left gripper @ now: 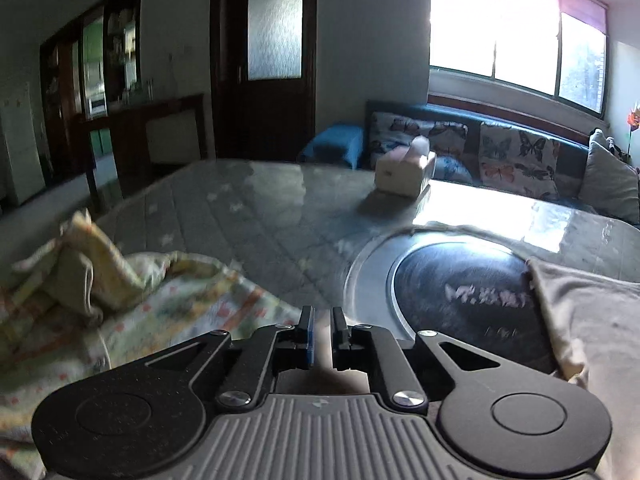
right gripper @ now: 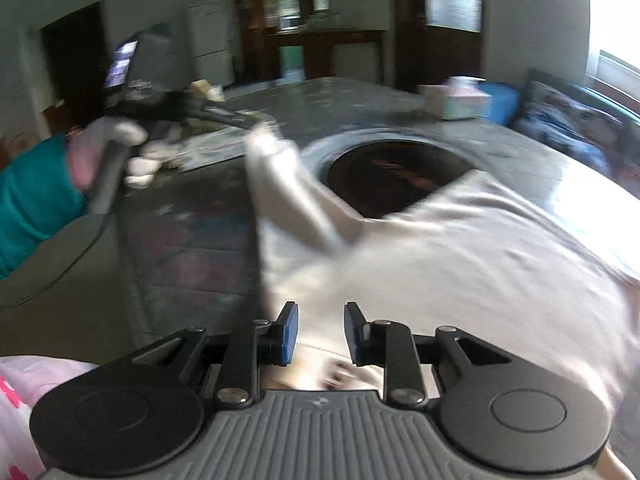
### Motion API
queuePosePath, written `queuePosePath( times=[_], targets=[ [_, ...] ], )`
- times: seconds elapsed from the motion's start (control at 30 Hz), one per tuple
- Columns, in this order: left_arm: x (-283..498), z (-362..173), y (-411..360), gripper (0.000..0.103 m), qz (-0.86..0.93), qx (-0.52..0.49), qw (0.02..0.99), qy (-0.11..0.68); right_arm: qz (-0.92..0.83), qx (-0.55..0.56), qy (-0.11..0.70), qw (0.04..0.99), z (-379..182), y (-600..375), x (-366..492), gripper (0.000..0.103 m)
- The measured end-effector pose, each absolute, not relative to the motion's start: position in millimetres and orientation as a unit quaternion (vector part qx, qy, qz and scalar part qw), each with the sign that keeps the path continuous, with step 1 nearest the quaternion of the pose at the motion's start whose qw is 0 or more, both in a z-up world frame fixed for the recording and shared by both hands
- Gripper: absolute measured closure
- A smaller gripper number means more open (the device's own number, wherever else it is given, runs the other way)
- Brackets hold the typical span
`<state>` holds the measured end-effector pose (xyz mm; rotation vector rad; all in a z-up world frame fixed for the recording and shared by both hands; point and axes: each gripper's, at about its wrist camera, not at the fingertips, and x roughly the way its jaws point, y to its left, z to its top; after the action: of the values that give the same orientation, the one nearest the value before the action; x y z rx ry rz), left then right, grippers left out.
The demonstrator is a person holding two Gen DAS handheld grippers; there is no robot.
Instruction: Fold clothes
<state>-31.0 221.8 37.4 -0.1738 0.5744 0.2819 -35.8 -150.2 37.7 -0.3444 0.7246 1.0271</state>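
Blurred by motion in the right wrist view. Left tool pinched nearly closed on a corner of the pale garment, lifting it off the worktop. Right tool parted, gripping nothing, over the garment's near edge. Tissue box further back.

A glossy table spreads out before me, with a round dark hotplate ringed in metal sunk into its middle. A pale tissue box stands at the far edge. Behind it I see a dark sofa with butterfly cushions under a bright window. A dark door with a frosted pane faces me.
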Motion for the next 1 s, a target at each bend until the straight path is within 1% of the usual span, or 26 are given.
queuePosePath(
  times=[0.23,0.33,0.57,0.83,1.0],
  targets=[
    [-13.1,51.9,178.4,0.094,0.055,-0.087,0.957,0.271,0.368,-0.128,0.36,0.848,28.9,-200.2,13.1,0.078],
    [5.1,46.0,150.5,0.094,-0.003,-0.101,0.953,0.286,0.344,-0.11,0.365,0.858,22.1,-214.7,29.3,0.078],
    [39.1,18.9,104.4,0.094,-0.065,-0.086,0.94,0.325,0.314,-0.102,0.382,0.863,4.9,-229.1,48.5,0.078],
    [46.6,-3.2,109.3,0.094,-0.045,-0.076,0.93,0.357,0.301,-0.116,0.387,0.864,7.8,-244.7,53.6,0.079],
    [49.6,-7.8,112.3,0.094,-0.046,-0.074,0.927,0.365,0.292,-0.121,0.375,0.872,16.7,-243.1,76.8,0.077]
  ],
)
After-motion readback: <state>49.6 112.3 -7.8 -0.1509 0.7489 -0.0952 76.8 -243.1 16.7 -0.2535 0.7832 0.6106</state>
